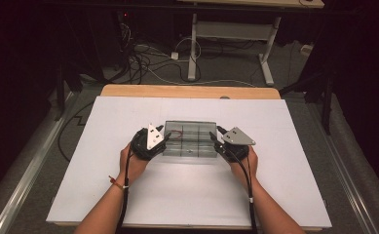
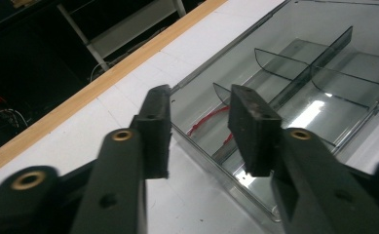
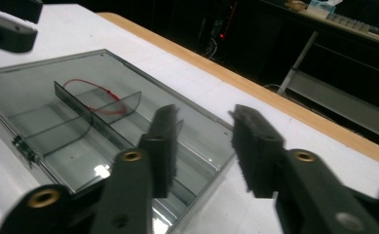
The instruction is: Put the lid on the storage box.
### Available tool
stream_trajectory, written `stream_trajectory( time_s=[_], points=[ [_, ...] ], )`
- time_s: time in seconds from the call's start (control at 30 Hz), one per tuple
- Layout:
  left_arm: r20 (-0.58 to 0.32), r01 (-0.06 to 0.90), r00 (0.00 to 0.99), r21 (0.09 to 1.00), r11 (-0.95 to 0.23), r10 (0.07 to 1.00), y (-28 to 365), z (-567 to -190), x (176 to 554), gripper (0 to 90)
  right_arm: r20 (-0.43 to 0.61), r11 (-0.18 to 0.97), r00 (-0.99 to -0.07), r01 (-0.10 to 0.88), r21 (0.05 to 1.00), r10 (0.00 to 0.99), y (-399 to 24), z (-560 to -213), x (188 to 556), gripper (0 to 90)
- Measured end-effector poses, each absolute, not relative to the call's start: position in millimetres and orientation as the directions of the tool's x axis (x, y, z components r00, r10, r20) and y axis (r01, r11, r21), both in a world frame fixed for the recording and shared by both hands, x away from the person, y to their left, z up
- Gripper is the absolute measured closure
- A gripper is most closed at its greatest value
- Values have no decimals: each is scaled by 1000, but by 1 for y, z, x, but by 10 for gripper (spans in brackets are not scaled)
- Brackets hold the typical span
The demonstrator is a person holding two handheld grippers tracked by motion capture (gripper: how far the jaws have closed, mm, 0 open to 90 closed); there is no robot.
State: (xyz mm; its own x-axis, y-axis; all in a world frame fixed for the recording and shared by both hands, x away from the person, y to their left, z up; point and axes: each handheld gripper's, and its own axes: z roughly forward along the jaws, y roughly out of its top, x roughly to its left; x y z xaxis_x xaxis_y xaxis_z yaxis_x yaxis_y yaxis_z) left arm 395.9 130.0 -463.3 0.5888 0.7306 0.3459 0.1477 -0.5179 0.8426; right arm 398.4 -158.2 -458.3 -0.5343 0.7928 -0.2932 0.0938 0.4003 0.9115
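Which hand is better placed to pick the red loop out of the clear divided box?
Probably left: the red loop lies at the box's left end, just beyond the open left tongs.

The high view is looking forward and down from above the person's side, taking in the whole bench (image 1: 187, 195). Each claw view is riding low and close behind its own jaws, facing in across an end wall of the clear divided box (image 1: 189, 140) (image 2: 323, 87) (image 3: 80, 126), which all three are sharing.
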Motion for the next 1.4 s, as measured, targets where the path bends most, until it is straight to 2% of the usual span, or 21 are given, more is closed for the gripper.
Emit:
stream_trajectory(
  time_s=[0.17,0.27,0.5,0.83,1.17,1.4],
  points=[
    [349,147,588,841,-521,729,128,-464,395,405,-281,375,-515,86,923,810,-160,-457,397,446],
    [342,145,600,843,-518,724,127,-463,394,323,-278,378,-536,83,922,797,-159,-455,397,356],
    [324,138,625,849,-509,710,127,-461,391,203,-275,369,-554,63,927,786,-155,-452,392,216],
    [336,98,657,849,-519,675,122,-457,383,193,-283,394,-594,62,917,753,-152,-447,385,174],
    [369,72,663,834,-547,651,122,-451,369,194,-284,409,-623,63,911,729,-149,-444,374,199],
    [375,55,668,837,-545,642,122,-449,359,194,-334,451,-622,35,892,708,-153,-446,358,197]
  ],
)
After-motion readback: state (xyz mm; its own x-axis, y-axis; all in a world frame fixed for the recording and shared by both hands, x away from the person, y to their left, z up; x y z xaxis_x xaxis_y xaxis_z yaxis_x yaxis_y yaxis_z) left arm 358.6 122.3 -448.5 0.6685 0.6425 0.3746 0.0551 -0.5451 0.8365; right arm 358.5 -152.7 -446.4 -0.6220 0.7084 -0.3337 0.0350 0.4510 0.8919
